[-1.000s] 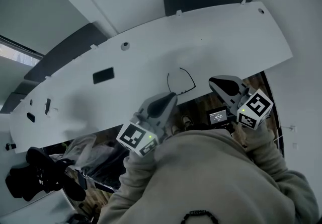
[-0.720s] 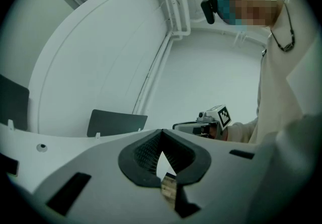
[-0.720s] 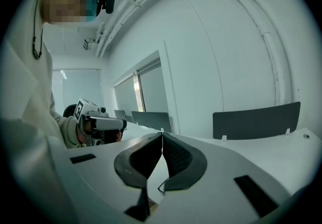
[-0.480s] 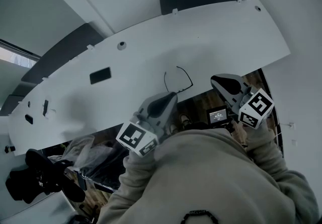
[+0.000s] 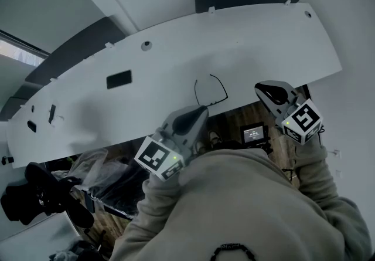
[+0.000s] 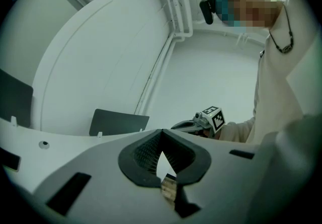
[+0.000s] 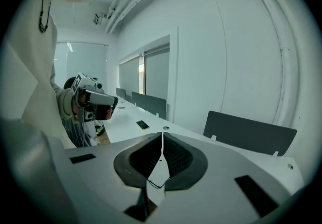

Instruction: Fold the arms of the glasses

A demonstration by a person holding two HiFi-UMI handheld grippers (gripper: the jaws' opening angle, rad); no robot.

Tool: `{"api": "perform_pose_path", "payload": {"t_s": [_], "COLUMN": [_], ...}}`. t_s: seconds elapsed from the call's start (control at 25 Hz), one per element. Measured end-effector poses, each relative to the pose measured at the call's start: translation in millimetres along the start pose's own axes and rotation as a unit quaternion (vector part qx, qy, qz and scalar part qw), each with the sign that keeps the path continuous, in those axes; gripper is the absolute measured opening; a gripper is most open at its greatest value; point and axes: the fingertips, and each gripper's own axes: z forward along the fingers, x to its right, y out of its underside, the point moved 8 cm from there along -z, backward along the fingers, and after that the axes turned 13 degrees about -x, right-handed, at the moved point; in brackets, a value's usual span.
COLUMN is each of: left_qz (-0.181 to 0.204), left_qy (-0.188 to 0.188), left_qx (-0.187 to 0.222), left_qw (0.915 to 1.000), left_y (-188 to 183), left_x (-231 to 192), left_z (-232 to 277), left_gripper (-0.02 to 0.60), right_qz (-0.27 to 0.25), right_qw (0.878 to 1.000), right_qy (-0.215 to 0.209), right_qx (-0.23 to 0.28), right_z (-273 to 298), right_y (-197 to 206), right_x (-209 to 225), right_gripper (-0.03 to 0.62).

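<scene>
While glasses lie on the table, left gripper and right gripper are held nearby. Both are closed, empty.

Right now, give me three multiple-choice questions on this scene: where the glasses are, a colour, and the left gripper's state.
1. Where do the glasses lie?
A on the floor; B on the desk near its front edge; C on a chair.
2. What colour is the desk top?
A white; B red; C green.
3. How do the jaws of the left gripper stand?
A wide apart; B clamped on the glasses; C shut, holding nothing.
Answers: B, the head view shows them lying on the desk; A, its surface is white in every view; C, the jaws meet with nothing between them.
</scene>
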Motion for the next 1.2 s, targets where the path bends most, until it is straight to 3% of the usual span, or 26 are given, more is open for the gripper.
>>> {"api": "perform_pose_path", "payload": {"t_s": [0.24, 0.4, 0.48, 0.72, 0.88, 1.2], "left_qz": [-0.017, -0.028, -0.033, -0.055, -0.066, -0.082], "left_qy": [-0.034, -0.055, -0.066, -0.103, -0.125, -0.159], "left_qx": [0.001, 0.005, 0.008, 0.014, 0.016, 0.018], "left_qw": [0.9993, 0.9981, 0.9972, 0.9931, 0.9899, 0.9838], "left_y": [7, 10, 11, 19, 25, 31], "left_x": [-8, -11, -13, -19, -24, -30], "left_z": [-20, -31, -36, -56, -69, -87], "left_gripper": [0.006, 0.006, 0.006, 0.006, 0.006, 0.006], "right_qz": [-0.043, -0.028, -0.041, -0.094, -0.095, -0.152], "right_qw": [0.998, 0.997, 0.995, 0.984, 0.98, 0.962], "right_qy": [-0.018, -0.055, -0.067, -0.102, -0.127, -0.139], "right_qx": [-0.042, -0.041, -0.057, -0.112, -0.124, -0.178], "right_z": [24, 42, 53, 92, 115, 161], "right_y": [0, -4, -4, 2, 2, 17], "right_x": [10, 12, 13, 9, 7, 0], "right_gripper": [0.023, 0.028, 0.062, 0.114, 0.121, 0.152]}}
